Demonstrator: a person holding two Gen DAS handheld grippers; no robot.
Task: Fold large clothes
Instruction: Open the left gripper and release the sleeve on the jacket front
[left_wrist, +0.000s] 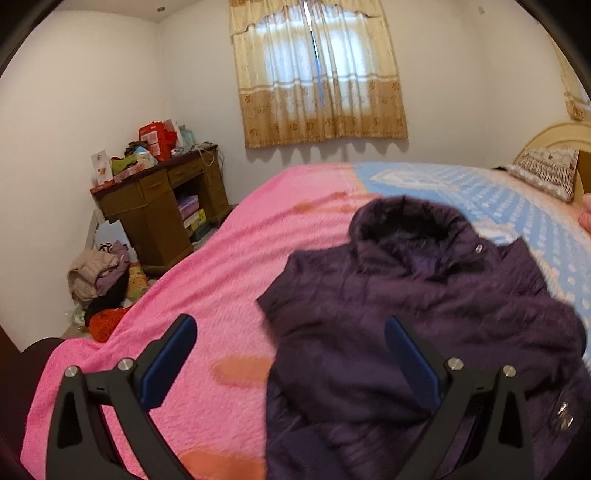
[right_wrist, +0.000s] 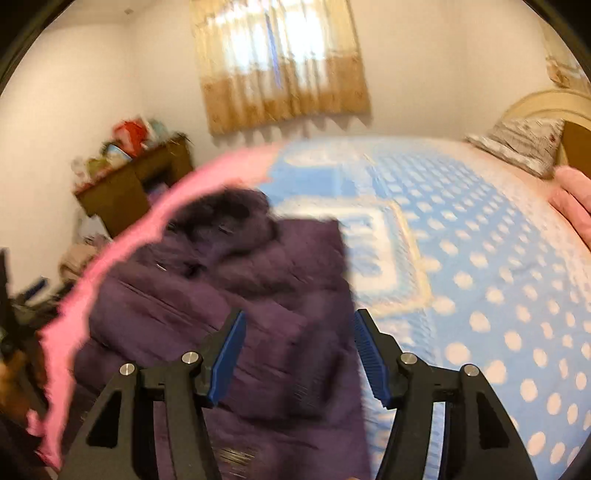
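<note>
On my left view, a brown wooden desk (left_wrist: 162, 206) piled with clutter stands against the wall, a heap of clothes (left_wrist: 101, 284) on the floor beside it. My left gripper (left_wrist: 290, 354) hangs released over the fuzzy pink blanket (left_wrist: 221, 280), holding nothing. The dark purple quilted hooded jacket (left_wrist: 417, 314) lies on the bed, straddling the pink blanket and the blue dotted bedspread (right_wrist: 498, 280). My right gripper (right_wrist: 299, 354) is spread wide above the jacket's right edge, empty. A patterned pillow (right_wrist: 524, 147) sits far right.
</note>
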